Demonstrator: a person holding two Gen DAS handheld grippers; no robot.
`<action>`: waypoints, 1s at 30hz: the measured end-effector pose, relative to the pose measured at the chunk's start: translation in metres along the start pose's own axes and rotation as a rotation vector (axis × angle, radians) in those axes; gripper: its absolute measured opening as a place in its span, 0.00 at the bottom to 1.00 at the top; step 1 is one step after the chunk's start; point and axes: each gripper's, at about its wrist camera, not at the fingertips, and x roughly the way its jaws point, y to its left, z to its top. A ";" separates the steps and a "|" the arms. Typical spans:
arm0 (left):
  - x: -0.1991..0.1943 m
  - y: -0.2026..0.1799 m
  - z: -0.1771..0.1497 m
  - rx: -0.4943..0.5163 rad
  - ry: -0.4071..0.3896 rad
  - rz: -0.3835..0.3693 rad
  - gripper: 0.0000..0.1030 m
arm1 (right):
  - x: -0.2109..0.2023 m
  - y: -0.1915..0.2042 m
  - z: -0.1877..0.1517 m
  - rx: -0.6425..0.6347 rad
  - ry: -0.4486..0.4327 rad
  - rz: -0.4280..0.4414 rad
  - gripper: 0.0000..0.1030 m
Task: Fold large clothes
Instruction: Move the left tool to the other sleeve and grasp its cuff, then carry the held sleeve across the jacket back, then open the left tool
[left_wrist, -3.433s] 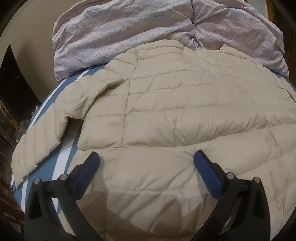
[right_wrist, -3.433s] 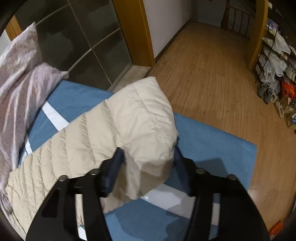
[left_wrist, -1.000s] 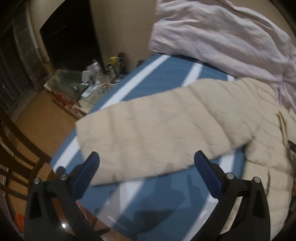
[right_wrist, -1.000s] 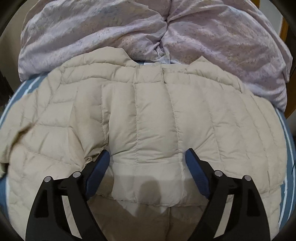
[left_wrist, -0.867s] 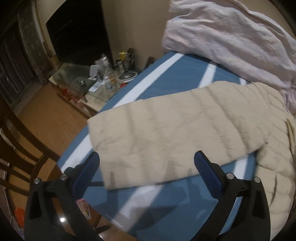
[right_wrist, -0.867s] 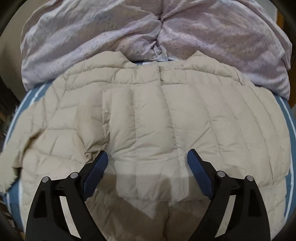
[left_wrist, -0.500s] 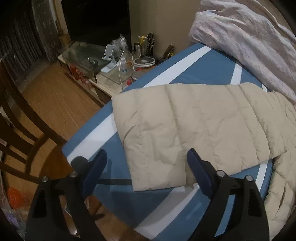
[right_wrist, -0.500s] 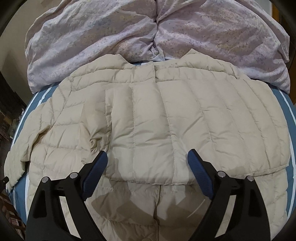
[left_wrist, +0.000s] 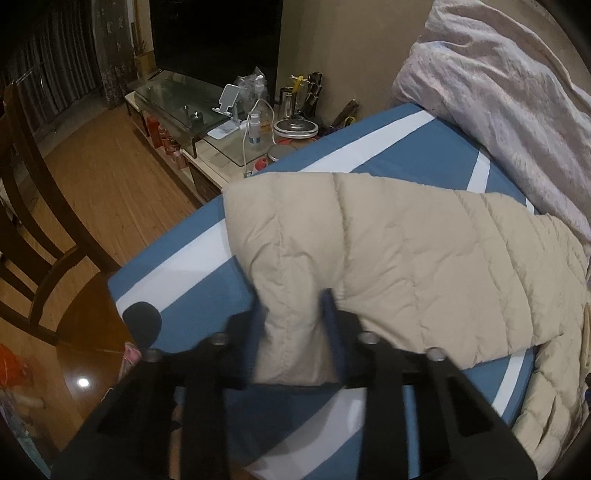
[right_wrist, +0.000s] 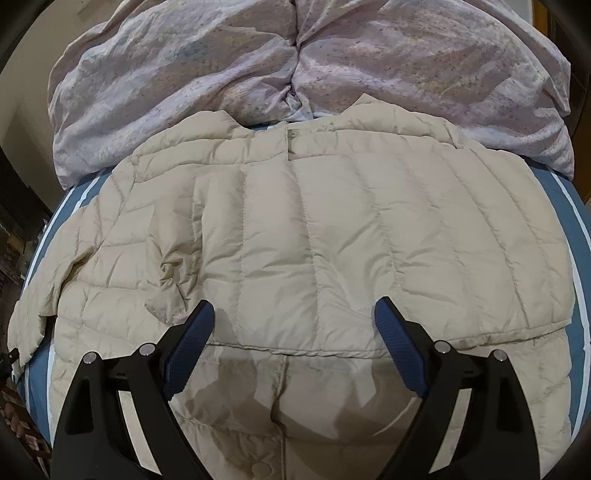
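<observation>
I see a blue, white-striped bed (left_wrist: 399, 147); a beige puffer jacket (right_wrist: 332, 240) covers it, a lilac duvet (right_wrist: 258, 66) bunched along its far edge.

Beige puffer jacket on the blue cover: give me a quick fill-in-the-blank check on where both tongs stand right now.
1. The left tongs are shut on the jacket's ____.
2. The right tongs hover ____ over the jacket, holding nothing.
3. The jacket lies on a blue cover with ____ stripes.
4. Beyond the collar lies a bunched ____ duvet.

Missing words: sleeve; open; white; lilac
</observation>
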 end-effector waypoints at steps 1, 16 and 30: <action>0.000 -0.002 0.001 -0.001 0.004 -0.005 0.13 | -0.001 -0.001 0.000 -0.002 -0.002 0.001 0.88; -0.068 -0.085 0.030 0.119 -0.126 -0.100 0.03 | -0.015 -0.027 -0.001 0.031 -0.036 0.015 0.88; -0.126 -0.293 -0.023 0.405 -0.163 -0.409 0.03 | -0.029 -0.071 -0.004 0.076 -0.058 -0.009 0.88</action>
